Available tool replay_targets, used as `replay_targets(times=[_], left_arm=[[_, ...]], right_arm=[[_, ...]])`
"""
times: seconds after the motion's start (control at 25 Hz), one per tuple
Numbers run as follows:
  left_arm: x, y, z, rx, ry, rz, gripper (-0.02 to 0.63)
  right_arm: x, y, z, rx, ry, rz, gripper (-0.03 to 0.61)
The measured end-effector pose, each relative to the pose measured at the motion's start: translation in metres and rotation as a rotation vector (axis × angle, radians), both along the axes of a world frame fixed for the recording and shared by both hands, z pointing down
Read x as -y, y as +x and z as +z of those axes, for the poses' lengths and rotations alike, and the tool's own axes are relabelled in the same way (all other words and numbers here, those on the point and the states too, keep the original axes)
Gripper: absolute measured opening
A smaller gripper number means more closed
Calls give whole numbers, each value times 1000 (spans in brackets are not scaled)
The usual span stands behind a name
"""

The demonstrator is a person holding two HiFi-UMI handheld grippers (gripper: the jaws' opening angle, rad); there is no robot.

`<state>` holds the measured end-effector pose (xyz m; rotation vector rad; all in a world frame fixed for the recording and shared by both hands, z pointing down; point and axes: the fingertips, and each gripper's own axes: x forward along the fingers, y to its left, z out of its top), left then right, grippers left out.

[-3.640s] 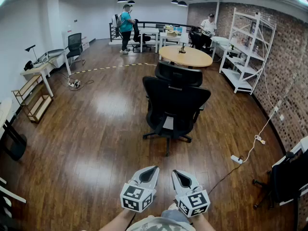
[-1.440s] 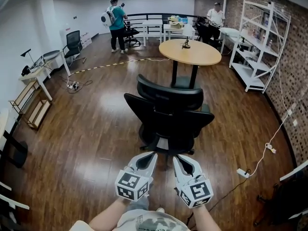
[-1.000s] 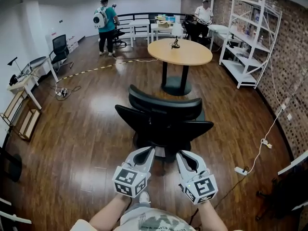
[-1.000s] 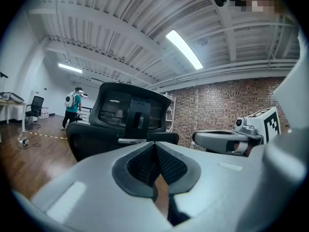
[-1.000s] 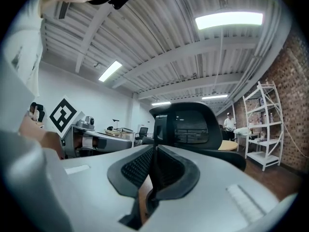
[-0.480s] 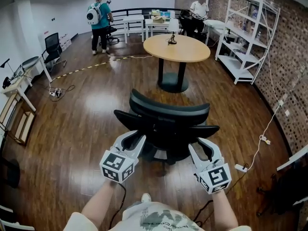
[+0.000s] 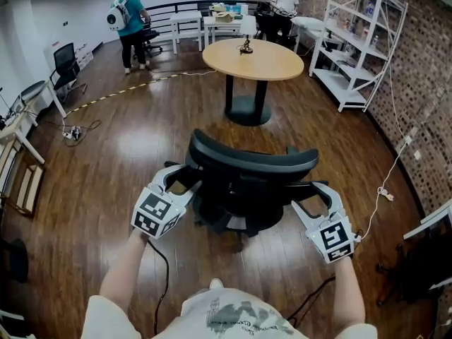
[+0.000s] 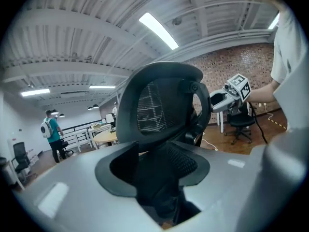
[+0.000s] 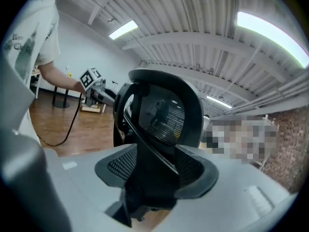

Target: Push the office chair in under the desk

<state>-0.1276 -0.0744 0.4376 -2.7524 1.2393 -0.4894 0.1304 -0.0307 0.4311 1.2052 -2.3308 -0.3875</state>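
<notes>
The black office chair (image 7: 247, 179) stands on the wooden floor (image 7: 106, 182) with its back turned to the person, well short of the round desk (image 7: 253, 58), whose pale wooden top sits on a dark pedestal further up the room. The left claw (image 7: 185, 179) is at the left edge of the chair's backrest and the right claw (image 7: 307, 195) at its right edge, one on each side, both pointing forward and a little downward. In the left gripper view the jaws stand partly apart, having just been opening, and the dark side of the backrest fills the gap between them. The pads do not look clamped on it. The right gripper view shows the same thing mirrored: jaws somewhat wider, just opened, with the chair's mesh back and its black frame rising between them, not gripped. Each claw shows small in the other's view, beyond the backrest. A white shelf (image 7: 360, 41) lines the brick wall at the right, and a person in a teal top (image 7: 128, 16) stands far off at the upper left.
</notes>
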Motion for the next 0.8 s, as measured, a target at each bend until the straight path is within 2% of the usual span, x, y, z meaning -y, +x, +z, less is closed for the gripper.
replay_targets(times=[0.16,0.24,0.4,0.6,0.8], left_arm=[[16,-9,12,134,-24,84,246],[25,-18,16,209,-18,114,250],[35,-25,24,293,-34,182,281],[35,-31,51,503,-67,269,310],[46,-25,59,556,-63,299,314]], right_arm=[[15,4,7,-102,-37,-15,244],[23,3,9,-149,-57,-18,253],[36,5,22,-252,-106,-17,268],[47,9,31,-348,-133,-11,296],[45,21,33,-424,-180,13,310]])
